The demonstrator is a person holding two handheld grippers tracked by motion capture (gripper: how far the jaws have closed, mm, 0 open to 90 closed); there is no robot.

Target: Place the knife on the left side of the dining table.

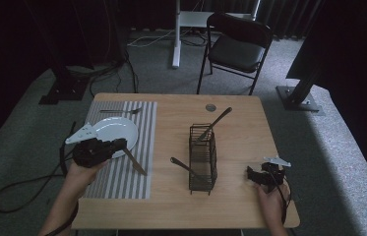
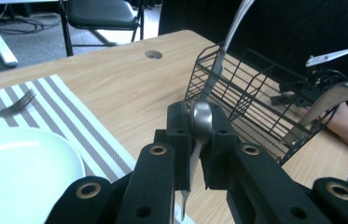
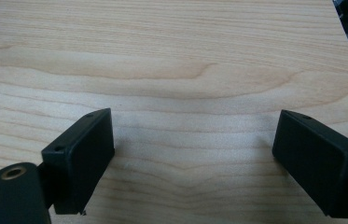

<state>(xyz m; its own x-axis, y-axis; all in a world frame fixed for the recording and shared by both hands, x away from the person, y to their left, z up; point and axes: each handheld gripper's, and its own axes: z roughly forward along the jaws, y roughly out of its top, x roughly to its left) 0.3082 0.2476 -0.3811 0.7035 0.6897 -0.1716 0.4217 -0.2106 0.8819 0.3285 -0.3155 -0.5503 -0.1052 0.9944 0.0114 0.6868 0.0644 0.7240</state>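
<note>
Bare wood along the table [image 1: 235, 206] near edge and right edge, wire caddy [image 1: 203, 157] with jutting utensil handles blocking the middle, striped placemat [image 1: 122, 147] at the left edge crowded by plate [image 1: 114, 130] and fork [image 1: 119, 111], open strip between placemat and caddy

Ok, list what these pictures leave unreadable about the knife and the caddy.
- Knife blade tip: left gripper view, cut off behind the left gripper.
- Utensils' lower ends in the wire caddy: high view, too small and dark to name.
- Right gripper: its view shows bare table; the caddy lies outside it.
</note>
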